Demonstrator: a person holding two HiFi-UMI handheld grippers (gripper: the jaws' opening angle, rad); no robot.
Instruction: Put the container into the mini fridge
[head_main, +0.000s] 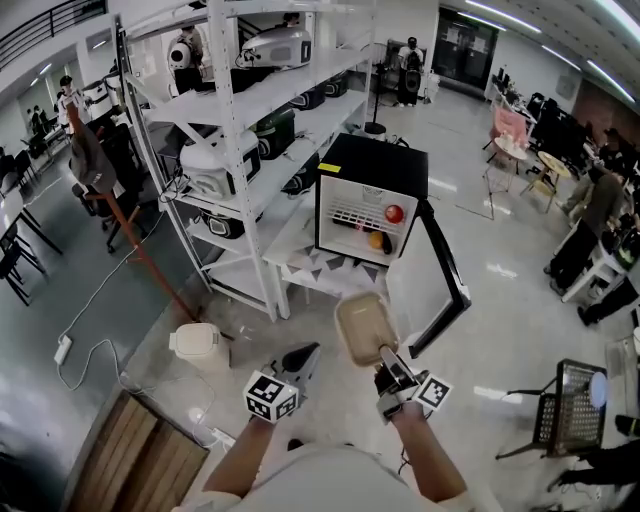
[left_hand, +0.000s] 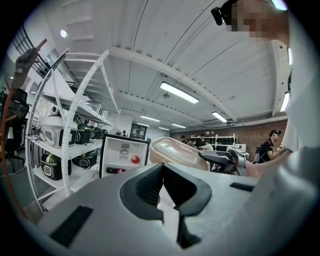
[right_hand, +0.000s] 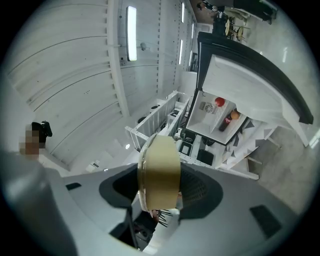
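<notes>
My right gripper (head_main: 392, 368) is shut on the near edge of a beige lidded container (head_main: 365, 327) and holds it in the air in front of the mini fridge (head_main: 372, 170). The fridge is black with a white inside, and its door (head_main: 442, 268) hangs open to the right. In the right gripper view the container (right_hand: 160, 167) stands on edge between the jaws of the right gripper (right_hand: 159, 186), with the fridge (right_hand: 220, 114) ahead. My left gripper (head_main: 300, 362) is shut and empty, to the left of the container (left_hand: 177, 152). The left gripper's (left_hand: 162, 167) jaw tips touch.
Inside the fridge are a red ball (head_main: 394, 213) and an orange fruit (head_main: 375, 239). The fridge stands on a low white table (head_main: 300, 268) beside a white shelving rack (head_main: 225, 120). A white cooker (head_main: 197, 345), a wooden pallet (head_main: 130, 460) and a wire basket (head_main: 570, 410) sit on the floor.
</notes>
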